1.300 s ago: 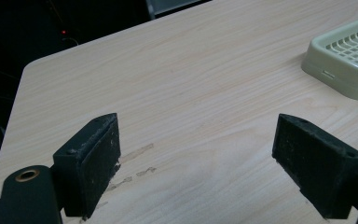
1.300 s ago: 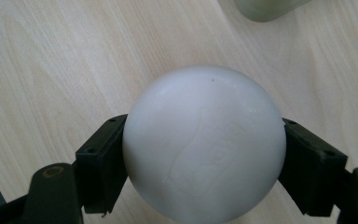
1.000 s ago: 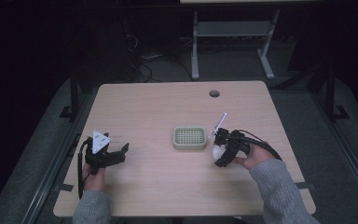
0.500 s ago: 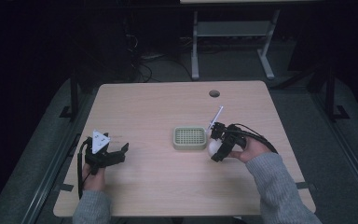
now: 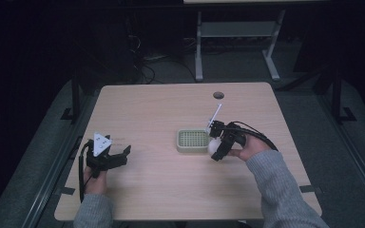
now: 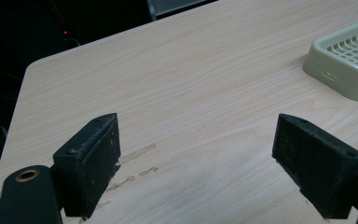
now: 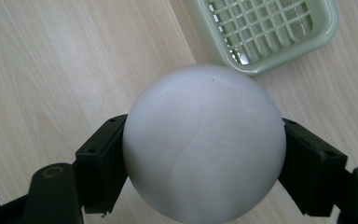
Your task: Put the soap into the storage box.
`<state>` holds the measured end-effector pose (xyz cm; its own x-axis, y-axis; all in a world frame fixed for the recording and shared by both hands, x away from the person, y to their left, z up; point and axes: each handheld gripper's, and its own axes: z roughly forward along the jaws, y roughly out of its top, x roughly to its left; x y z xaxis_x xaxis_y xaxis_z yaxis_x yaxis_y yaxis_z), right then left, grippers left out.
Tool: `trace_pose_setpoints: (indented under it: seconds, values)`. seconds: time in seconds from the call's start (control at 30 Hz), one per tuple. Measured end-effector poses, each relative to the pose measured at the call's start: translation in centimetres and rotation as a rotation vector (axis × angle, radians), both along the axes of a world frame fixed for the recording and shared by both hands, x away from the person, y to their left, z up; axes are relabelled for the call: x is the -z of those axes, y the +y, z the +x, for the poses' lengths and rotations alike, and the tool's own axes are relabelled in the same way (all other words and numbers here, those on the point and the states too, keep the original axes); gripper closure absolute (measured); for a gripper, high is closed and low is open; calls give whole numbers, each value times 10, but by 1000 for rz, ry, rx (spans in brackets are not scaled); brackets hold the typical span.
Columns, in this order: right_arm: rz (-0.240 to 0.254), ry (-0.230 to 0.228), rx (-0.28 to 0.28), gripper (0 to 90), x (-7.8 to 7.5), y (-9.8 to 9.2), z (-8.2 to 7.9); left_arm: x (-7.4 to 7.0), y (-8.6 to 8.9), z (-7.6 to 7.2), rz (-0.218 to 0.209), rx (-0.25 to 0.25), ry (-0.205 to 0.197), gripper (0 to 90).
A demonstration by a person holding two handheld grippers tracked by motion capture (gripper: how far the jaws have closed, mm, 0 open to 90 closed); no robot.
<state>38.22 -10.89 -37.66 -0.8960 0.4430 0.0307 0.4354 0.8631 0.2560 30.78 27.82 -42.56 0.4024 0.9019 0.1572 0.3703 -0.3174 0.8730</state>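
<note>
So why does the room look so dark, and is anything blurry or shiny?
High view: the table is lit, the surroundings nearly black. Right gripper view: the white ball is evenly lit with soft sheen, the green tray glints. Left gripper view: the fingers look slightly soft.

White ball (image 7: 204,142) clamped between black jaws — green tray (image 7: 265,32) just beyond.

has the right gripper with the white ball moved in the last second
Yes. The right gripper, shut on the white ball, has shifted slightly left, closer to the green tray.
</note>
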Motion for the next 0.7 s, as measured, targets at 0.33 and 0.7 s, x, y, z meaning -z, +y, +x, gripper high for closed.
trace_pose_setpoints:
  seconds: [0.33, 0.7]
  values:
    - [6, 3, -6, 232, -5, 7, 7, 0, 0, 0, 0, -1, 0, 148]
    - [2, 17, -1, 232, -5, 10, 16, 0, 0, 0, 0, -3, -1, 148]
